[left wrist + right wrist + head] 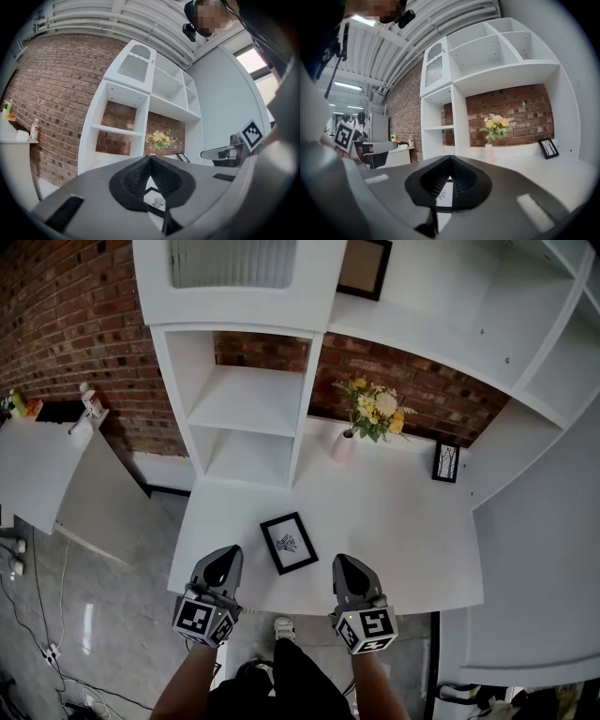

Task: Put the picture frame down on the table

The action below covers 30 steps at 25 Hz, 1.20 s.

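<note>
A black picture frame (289, 542) with a white mat and a small plant print lies flat on the white table (403, 521), near its front edge. My left gripper (226, 557) hovers just left of it, jaws shut and holding nothing. My right gripper (344, 564) sits just right of the frame, also shut and holding nothing. Neither one touches the frame. In the left gripper view the frame (157, 201) shows through the gap below the closed tips (150, 157). The right gripper view shows a strip of the frame (445, 194) the same way.
A pink vase of flowers (344, 445) and a small standing frame (447, 461) are at the table's back. White shelving (248, 409) rises behind, with another frame (364, 266) high up. A white side counter (47, 465) with bottles stands at the left.
</note>
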Available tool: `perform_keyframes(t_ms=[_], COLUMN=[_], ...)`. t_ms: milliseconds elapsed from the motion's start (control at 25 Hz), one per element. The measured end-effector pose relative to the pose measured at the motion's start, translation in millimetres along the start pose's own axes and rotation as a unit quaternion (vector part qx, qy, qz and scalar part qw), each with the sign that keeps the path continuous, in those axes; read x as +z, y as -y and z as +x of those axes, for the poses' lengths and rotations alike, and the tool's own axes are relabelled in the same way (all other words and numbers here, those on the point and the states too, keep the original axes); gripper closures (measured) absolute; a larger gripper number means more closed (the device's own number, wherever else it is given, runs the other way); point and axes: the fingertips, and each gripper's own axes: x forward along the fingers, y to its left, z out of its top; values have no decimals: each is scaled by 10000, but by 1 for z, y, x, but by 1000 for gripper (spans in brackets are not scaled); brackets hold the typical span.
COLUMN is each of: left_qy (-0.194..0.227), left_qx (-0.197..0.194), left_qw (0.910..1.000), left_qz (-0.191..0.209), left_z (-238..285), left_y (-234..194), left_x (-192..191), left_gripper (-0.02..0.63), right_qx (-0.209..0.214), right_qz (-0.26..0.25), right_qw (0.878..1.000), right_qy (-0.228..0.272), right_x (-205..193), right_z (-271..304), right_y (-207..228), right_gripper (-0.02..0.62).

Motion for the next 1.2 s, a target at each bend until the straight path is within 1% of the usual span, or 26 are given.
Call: perform_keyframes(t_ms=[160,360,720,880,1200], left_qy=[41,199,303,311,402], left_qx=[17,-17,-91,-135,-166], left_qw=[10000,9998,9995,9994,9991], left_qz=[15,9,37,68,7], left_z=[-2,-4,-2,-3,-4], left_y=[-1,-1,2,4,3], left_x=[5,14,26,27,30], left_gripper=[612,612,612,612,612], right_qx=[27,26,-21,-31,-52], right_qz=[-64,-106,-139,-159,-153], right_qw=[9999,9998,9993,9992,9991], right_qy=[96,193,340,369,380], right_x=[8,19,32,36,38], right_z=[0,-2,-5,-6,-6], right_y=[-3,-5,-7,-8,-10], right_gripper=[592,592,592,592,592])
